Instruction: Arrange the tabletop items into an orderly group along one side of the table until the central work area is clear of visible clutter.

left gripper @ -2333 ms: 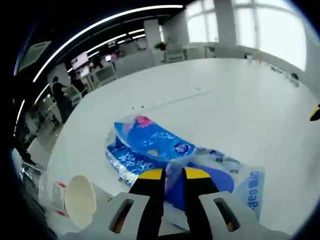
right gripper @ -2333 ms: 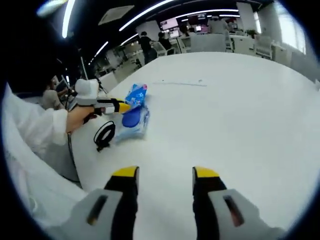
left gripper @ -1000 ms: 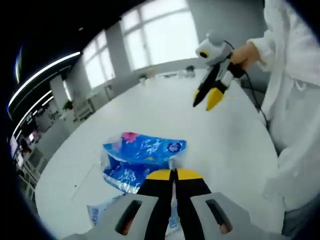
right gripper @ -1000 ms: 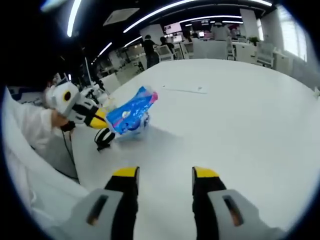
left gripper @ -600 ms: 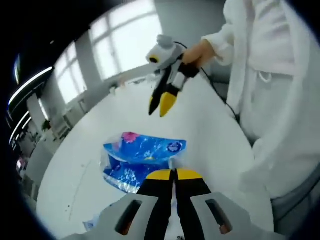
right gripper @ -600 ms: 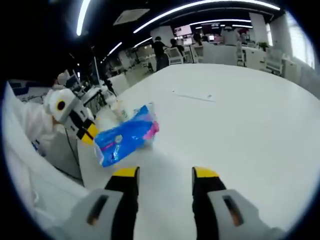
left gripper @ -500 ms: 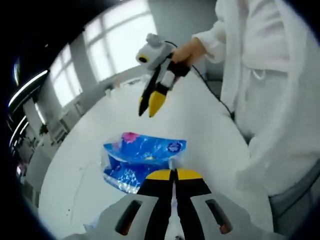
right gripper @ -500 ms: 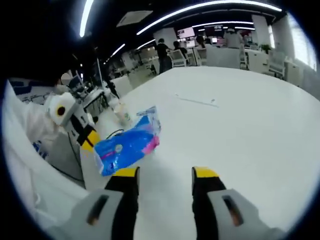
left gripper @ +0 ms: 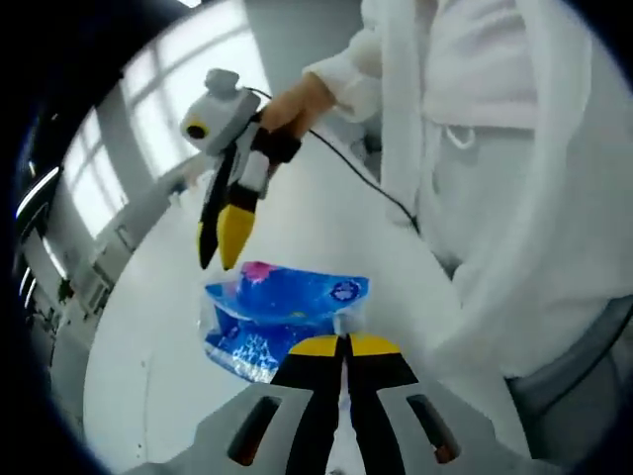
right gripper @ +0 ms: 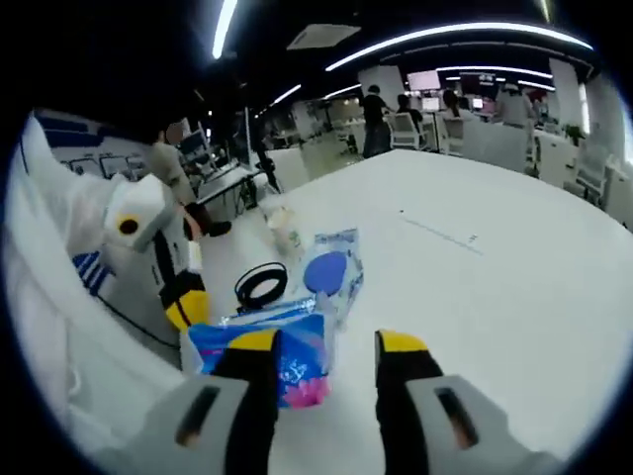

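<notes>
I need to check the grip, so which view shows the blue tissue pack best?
The left gripper view: the blue tissue pack lies fully visible ahead of the left gripper, whose jaws are shut on its edge. In the right gripper view the right gripper partly blocks the pack.

White coat sleeve [left gripper: 341, 74]; grey grippers with yellow-tipped black fingers [left gripper: 235, 230].

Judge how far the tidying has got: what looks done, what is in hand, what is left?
Done: a black cable coil, a flat blue pack and a cup already lie near one table edge. In hand: the left gripper is shut on the blue packet. Left: setting it down there. The right gripper is open.
</notes>
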